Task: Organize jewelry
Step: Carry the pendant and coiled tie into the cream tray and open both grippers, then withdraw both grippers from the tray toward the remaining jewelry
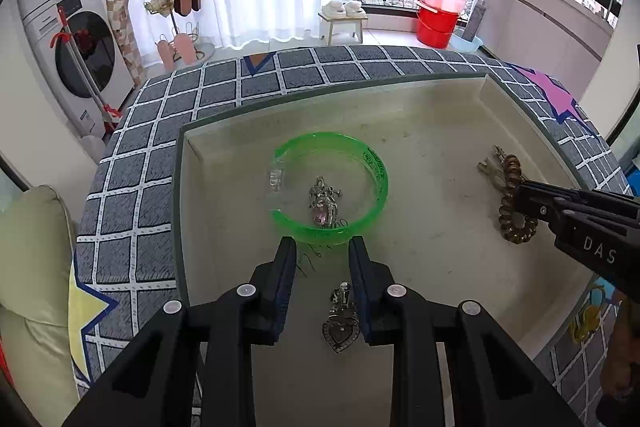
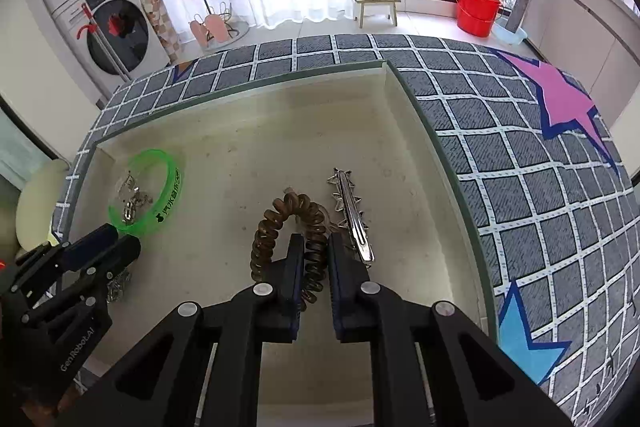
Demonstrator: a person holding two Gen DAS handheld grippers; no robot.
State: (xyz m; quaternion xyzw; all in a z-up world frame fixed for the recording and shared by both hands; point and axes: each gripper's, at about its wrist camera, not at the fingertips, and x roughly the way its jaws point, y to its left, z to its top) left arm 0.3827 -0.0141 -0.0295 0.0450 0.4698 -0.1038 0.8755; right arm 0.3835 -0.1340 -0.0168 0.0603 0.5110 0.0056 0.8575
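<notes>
A cream tray [image 1: 400, 99] holds the jewelry. A green bangle [image 1: 376, 171] lies in it with a pink-stone pendant [image 1: 324, 207] inside. My left gripper [image 1: 322, 247] is open just in front of the bangle, and a silver heart pendant [image 1: 340, 327] lies between its fingers near the base. My right gripper [image 2: 316, 247] is shut on a brown spiral hair tie [image 2: 280, 219], seen also in the left wrist view [image 1: 512, 203]. A silver hair clip [image 2: 352, 219] lies just right of the tie.
The tray [image 2: 432, 147] sits on a grey grid-pattern cloth [image 2: 520, 167] with coloured stars. Beyond the table are a washing machine [image 1: 80, 59], a small stool [image 1: 346, 23] and a red bucket [image 1: 436, 23].
</notes>
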